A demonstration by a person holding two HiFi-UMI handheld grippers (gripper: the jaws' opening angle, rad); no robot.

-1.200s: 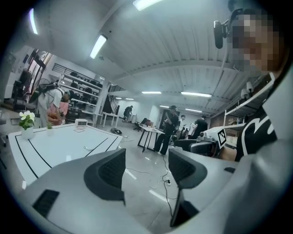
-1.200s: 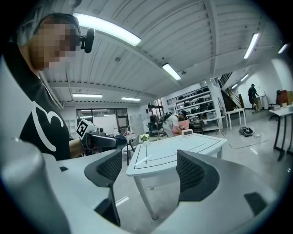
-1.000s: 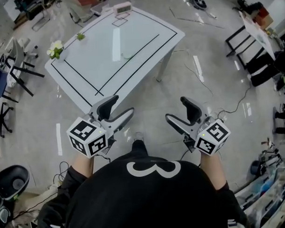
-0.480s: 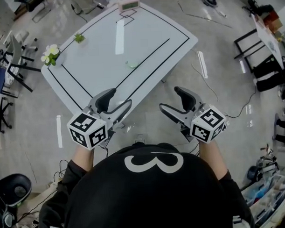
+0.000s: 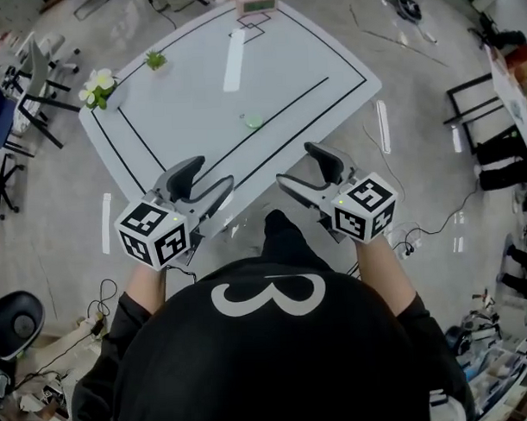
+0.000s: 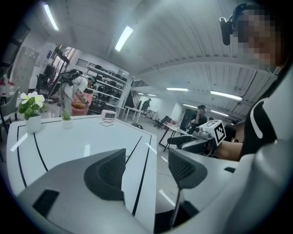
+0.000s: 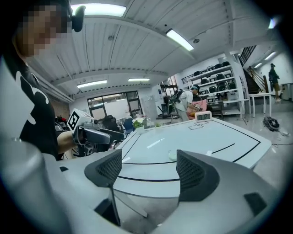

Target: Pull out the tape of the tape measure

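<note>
**While both grippers stand open, the tape measure lies alone on the table**

As the head view shows, the person stands at the near edge of a white table (image 5: 182, 104) and holds one gripper in each hand. The left gripper (image 5: 212, 173) has its jaws apart, and its own view shows nothing between them, only the table top and the floor behind. The right gripper (image 5: 295, 164) also has its jaws apart and holds nothing. Both grippers point toward the table, and they are apart from each other.

The tape measure (image 5: 254, 122) is a small, round, pale green thing. It lies on the table near the middle, just beside a black line, and well apart from both grippers. In the right gripper view it shows between the two jaws, but far behind them.

At the far edge of the table stands a small clock (image 5: 256, 3). At the left corner there is a vase with white flowers (image 5: 98, 86), and near it a small green plant (image 5: 156, 59).
</note>
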